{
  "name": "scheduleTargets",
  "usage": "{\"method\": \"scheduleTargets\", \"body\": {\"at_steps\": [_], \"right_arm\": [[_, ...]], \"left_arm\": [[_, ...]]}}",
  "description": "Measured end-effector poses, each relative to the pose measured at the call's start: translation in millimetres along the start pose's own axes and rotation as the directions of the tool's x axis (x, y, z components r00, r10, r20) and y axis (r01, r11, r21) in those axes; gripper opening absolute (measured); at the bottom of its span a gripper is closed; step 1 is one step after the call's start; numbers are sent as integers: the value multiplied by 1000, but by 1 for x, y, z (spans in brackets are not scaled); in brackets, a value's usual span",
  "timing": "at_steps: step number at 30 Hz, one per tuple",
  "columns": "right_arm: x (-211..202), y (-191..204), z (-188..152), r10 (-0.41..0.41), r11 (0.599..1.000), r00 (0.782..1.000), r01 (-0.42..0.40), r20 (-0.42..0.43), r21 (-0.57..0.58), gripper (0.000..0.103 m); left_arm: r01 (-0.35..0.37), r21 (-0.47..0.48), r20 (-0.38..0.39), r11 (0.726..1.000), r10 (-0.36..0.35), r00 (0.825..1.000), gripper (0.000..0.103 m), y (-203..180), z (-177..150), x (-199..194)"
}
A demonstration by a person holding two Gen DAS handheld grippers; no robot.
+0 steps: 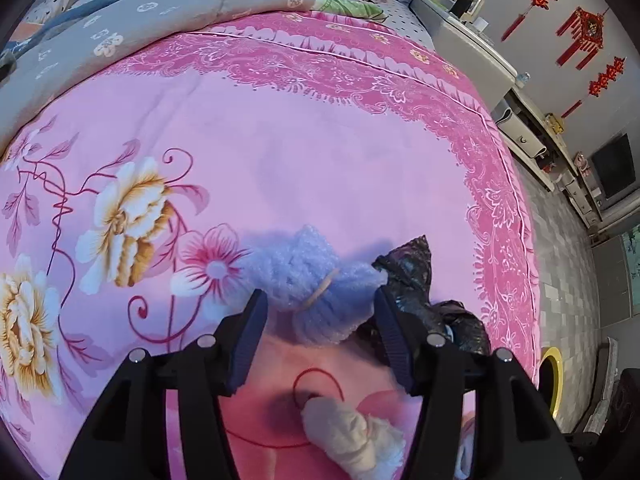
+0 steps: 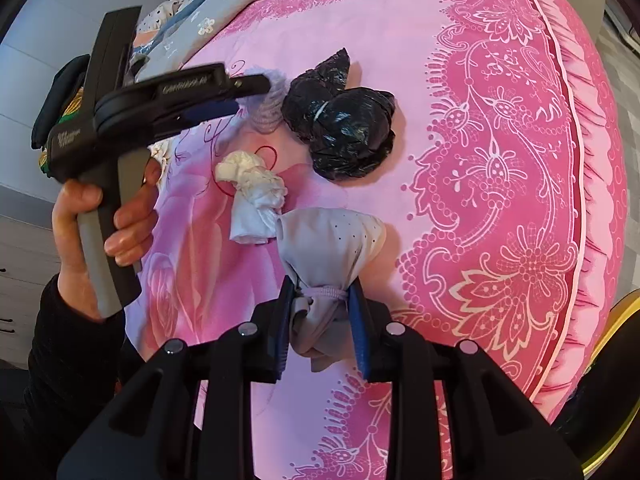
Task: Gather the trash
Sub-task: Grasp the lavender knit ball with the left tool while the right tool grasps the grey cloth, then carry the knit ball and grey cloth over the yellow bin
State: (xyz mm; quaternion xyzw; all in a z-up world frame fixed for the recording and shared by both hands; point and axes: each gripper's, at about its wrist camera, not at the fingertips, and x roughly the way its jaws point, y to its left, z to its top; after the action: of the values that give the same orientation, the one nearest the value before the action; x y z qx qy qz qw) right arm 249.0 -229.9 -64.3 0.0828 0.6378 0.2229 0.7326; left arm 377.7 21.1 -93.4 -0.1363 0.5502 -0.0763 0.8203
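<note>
Several tied trash bundles lie on the pink bedspread point(image 1: 320, 140). My left gripper point(image 1: 320, 296) is open and points down over a pale blue bubble-wrap bundle point(image 1: 308, 276) bound with a rubber band; the bundle lies between the fingertips, and the pads do not press on it. A black plastic bundle point(image 1: 416, 276) sits just right of it, and a white tissue bundle point(image 1: 348, 432) with red string lies nearer. My right gripper point(image 2: 322, 300) is shut on the banded neck of a grey cloth bundle point(image 2: 328, 248). The right wrist view also shows the left gripper point(image 2: 252, 96), the white tissue bundle point(image 2: 256, 196) and the black plastic bundle point(image 2: 344, 132).
A grey quilt point(image 1: 120, 28) and pillows are piled at the bed's far end. The bed's right edge drops to a tiled floor point(image 1: 560, 248), where a yellow-rimmed bin point(image 1: 554, 376) stands. Cabinets and a screen point(image 1: 614, 168) line the right wall. A person's hand point(image 2: 120, 216) holds the left gripper.
</note>
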Motion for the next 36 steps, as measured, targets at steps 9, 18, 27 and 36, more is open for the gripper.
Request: {"method": "scheduleTargets", "body": {"at_steps": [9,18,27,36], "right_arm": [[-2,-12,-4,10,1000,1000,-10,1,4,25],[-21,-8,-10,25,1000,999,-25,31,-4,25],[-69,-14,-38,3,1000,995,-6,98,31,25],[-126,-35,-77,-46,995,982,28,184,95,25]], "left_arm": [[-10,3,-28,1000,11,1000,47,-10,3,32],[13,11,0,1000,-13,1000,38,-5,-10,4],[48,35,5,998,-49,999,38,-18,-43,-60],[137,131,-23,982,-135,991,39,-81,-91,-97]]}}
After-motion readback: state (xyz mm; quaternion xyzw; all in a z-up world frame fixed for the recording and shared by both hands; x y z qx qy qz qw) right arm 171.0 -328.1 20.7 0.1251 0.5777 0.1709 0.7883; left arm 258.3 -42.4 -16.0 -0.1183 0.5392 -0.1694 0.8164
